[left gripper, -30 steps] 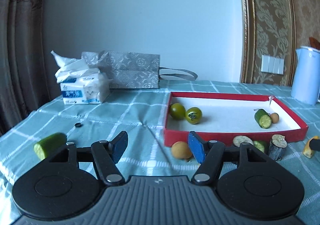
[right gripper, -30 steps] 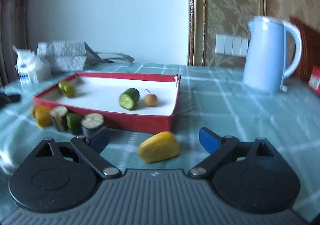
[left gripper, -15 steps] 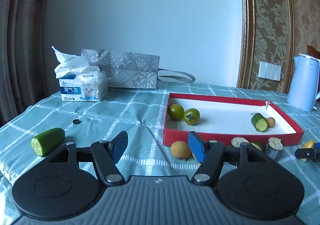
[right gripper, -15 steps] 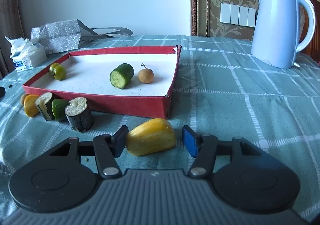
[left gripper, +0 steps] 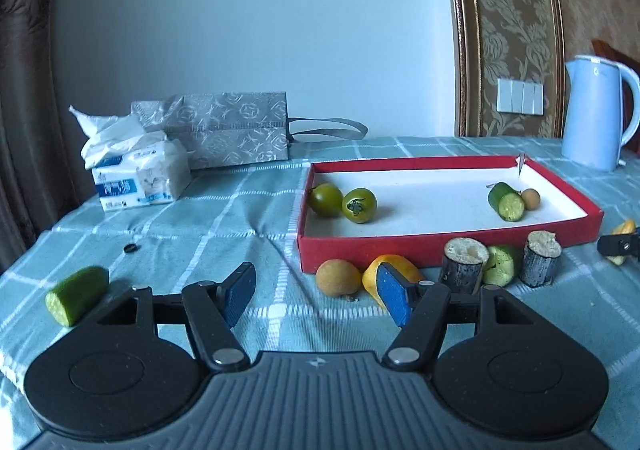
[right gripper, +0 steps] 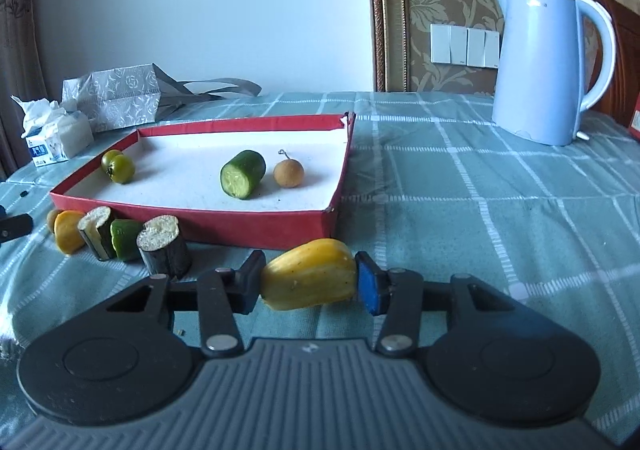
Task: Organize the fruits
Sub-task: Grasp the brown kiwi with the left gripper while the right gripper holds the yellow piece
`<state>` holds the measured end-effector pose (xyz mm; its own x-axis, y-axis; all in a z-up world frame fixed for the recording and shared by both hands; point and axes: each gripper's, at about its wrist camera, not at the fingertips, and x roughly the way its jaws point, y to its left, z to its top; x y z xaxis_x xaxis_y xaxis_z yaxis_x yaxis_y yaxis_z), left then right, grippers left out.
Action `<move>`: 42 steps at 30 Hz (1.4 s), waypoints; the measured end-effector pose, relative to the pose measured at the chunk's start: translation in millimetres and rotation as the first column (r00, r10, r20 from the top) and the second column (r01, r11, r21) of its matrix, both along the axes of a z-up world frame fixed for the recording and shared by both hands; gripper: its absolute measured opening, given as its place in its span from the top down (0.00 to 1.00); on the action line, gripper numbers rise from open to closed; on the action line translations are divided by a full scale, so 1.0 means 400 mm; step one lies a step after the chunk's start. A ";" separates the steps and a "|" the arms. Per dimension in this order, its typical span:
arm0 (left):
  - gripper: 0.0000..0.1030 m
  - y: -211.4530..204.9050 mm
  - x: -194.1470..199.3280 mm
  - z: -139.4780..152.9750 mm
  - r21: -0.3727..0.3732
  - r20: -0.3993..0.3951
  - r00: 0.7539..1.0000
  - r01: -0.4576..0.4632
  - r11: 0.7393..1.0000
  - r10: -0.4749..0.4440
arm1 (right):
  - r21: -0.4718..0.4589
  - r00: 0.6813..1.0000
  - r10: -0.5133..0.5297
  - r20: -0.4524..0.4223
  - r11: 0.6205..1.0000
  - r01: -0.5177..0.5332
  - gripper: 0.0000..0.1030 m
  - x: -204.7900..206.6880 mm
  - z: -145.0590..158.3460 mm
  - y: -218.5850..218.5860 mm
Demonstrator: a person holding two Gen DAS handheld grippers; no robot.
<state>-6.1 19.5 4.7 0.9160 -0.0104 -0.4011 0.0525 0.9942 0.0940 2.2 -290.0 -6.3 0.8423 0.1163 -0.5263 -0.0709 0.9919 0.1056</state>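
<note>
Each hand-held gripper, left point(left gripper: 316, 296) and right point(right gripper: 308, 282), has a ribbed grey body, 2 black round discs at its sides, black link arms with silver rivets, blue pads point(left gripper: 394, 300) and a small white logo.

We count two green tomatoes point(left gripper: 359, 205), three cucumber pieces point(right gripper: 242, 174), two longans point(right gripper: 288, 174), two dark-skinned stubs point(left gripper: 464, 265), two yellow pieces point(right gripper: 310, 280), one red tray point(right gripper: 256, 224), one kettle point(right gripper: 548, 66), one tissue pack point(left gripper: 140, 174) and one gift bag point(left gripper: 236, 134).
</note>
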 end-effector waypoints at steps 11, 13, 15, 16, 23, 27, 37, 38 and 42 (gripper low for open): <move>0.34 0.042 0.106 -0.018 -0.053 -0.134 0.989 -0.061 0.997 0.054 | 0.016 1.000 0.027 0.004 0.999 -0.027 0.55 -0.005 0.002 0.004; 0.34 0.040 0.110 -0.019 -0.065 -0.137 0.990 -0.046 0.997 0.037 | 0.017 0.999 0.033 0.001 0.999 -0.033 0.55 -0.005 0.001 0.007; 0.34 0.035 0.112 -0.018 -0.068 -0.130 0.991 -0.025 0.997 0.016 | 0.018 0.999 0.033 0.002 0.999 -0.033 0.55 -0.006 0.002 0.007; 0.34 0.030 0.113 -0.016 -0.067 -0.120 0.993 -0.021 0.998 0.013 | 0.020 0.999 0.034 0.001 0.999 -0.034 0.55 -0.006 0.002 0.007; 0.36 0.020 0.154 -0.012 -0.058 -0.125 0.992 0.005 0.998 -0.012 | 0.034 0.999 0.038 -0.004 0.999 -0.038 0.55 -0.007 0.002 0.008; 0.38 0.005 0.168 -0.019 -0.034 -0.136 0.991 0.004 0.999 -0.009 | 0.041 0.999 0.040 -0.006 0.998 -0.040 0.55 -0.005 0.001 0.005; 0.54 0.010 0.179 -0.030 -0.060 -0.178 0.983 0.040 0.997 -0.050 | 0.070 0.999 0.039 -0.016 0.997 -0.037 0.55 0.002 -0.001 -0.002; 0.54 0.010 0.176 -0.030 -0.060 -0.180 0.982 0.040 0.997 -0.050 | 0.072 0.999 0.038 -0.016 0.997 -0.037 0.55 0.002 -0.002 -0.003; 0.54 0.009 0.165 -0.033 -0.061 -0.192 0.979 0.050 0.997 -0.061 | 0.073 0.999 0.039 -0.016 0.997 -0.038 0.55 0.001 -0.002 -0.004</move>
